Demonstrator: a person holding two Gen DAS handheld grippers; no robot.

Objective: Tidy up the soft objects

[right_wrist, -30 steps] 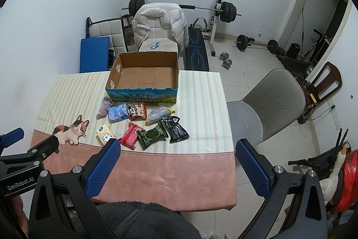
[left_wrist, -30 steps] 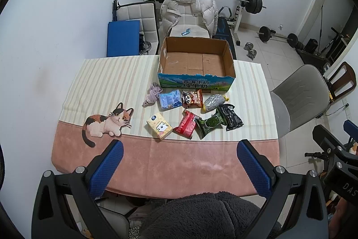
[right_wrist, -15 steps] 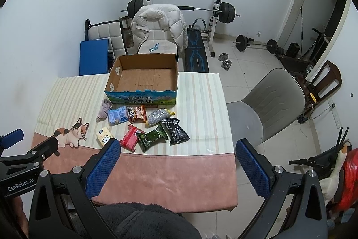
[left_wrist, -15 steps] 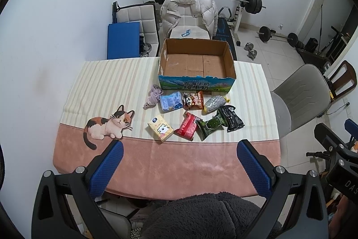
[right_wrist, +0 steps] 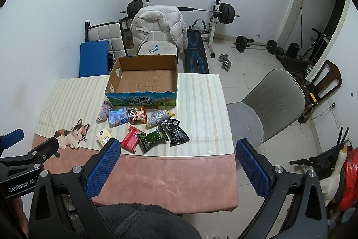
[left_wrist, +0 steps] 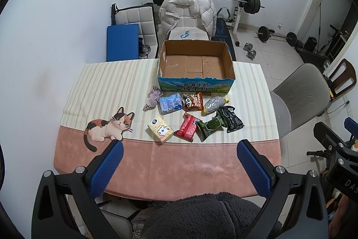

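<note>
Both the left gripper (left_wrist: 179,149) and right gripper (right_wrist: 177,149) hang wide open holding nothing, and a blue finger hides part of the yellow tissue pack (right_wrist: 103,136).

Left gripper (left_wrist: 179,150), black frame with blue ribbed finger pads (left_wrist: 107,168), is held wide open, nothing between the jaws, fingers reaching up toward 12 o'clock from the 7 and 5 o'clock corners of its own view. Right gripper (right_wrist: 177,149), same black-and-blue build, jaws spread just as wide and empty. In the right wrist view the left gripper's black body shows at 9 o'clock; in the left wrist view the right one's sits at 3 to 4 o'clock.
</note>
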